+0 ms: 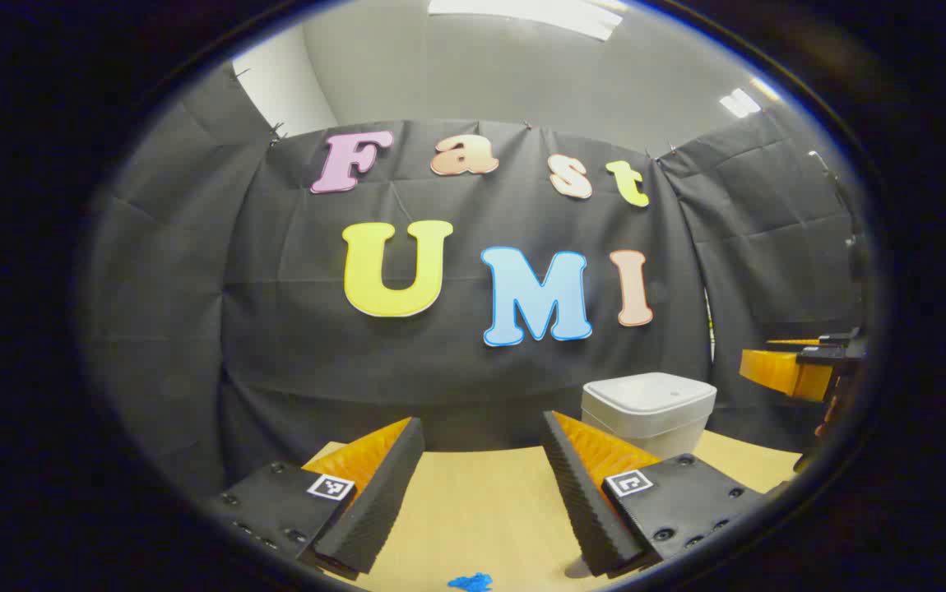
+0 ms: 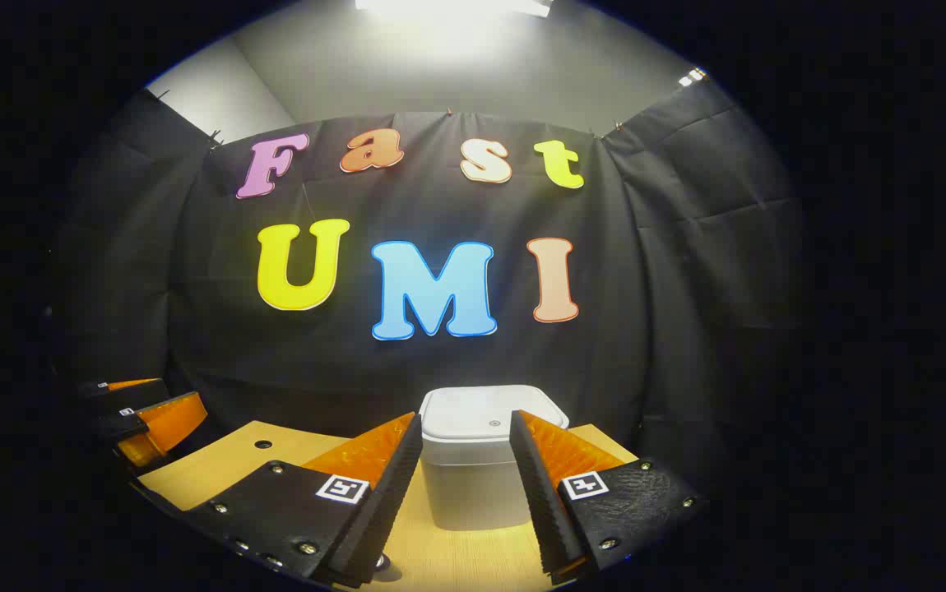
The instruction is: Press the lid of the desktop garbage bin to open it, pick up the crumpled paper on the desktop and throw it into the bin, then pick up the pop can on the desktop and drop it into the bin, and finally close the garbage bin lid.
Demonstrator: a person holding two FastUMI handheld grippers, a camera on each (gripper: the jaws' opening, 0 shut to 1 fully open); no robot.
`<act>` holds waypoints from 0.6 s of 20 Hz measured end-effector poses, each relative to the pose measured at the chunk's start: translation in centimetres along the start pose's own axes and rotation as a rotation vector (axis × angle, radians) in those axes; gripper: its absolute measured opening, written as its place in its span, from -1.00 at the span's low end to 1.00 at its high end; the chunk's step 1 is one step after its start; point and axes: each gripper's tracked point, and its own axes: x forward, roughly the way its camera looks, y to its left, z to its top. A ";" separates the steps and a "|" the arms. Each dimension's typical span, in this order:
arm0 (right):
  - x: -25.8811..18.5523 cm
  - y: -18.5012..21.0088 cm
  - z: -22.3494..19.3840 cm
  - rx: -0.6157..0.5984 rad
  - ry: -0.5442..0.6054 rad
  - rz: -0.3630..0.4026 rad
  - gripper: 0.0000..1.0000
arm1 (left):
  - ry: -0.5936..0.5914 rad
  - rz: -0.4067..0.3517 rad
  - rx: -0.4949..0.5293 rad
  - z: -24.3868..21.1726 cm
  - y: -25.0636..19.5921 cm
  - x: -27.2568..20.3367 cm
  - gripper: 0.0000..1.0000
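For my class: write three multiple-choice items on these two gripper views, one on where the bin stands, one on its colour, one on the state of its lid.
1. In the right gripper view, where does the bin stand?
A. ahead, between the right gripper's fingers
B. on the floor
C. on a shelf above the table

2. What colour is the bin?
A. red
B. white
C. green

3. How is the lid?
A. off, lying on the table
B. raised upright
C. down, closed

Answers:
1 A: the bin sits on the table, framed by the open fingers.
2 B: body and lid look white in the left gripper view too.
3 C: the lid lies flat on the rim.
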 end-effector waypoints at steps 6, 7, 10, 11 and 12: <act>1.0 -0.8 0.4 -0.006 -0.012 0.012 0.92 | 0.053 0.088 0.037 -1.1 2.1 0.4 1.00; 1.0 -1.1 0.1 -0.013 -0.001 0.005 0.92 | 0.057 0.097 0.050 -1.1 2.2 0.4 1.00; 1.0 -0.6 1.1 -0.010 -0.021 0.037 1.00 | 0.053 0.109 0.037 -0.9 2.2 0.7 1.00; 1.0 -0.7 1.2 -0.005 -0.026 0.039 1.00 | 0.052 0.101 0.024 -0.9 1.9 0.9 1.00; 1.1 -0.7 1.4 -0.002 -0.033 0.039 1.00 | 0.054 0.099 0.014 -1.0 1.6 0.8 0.90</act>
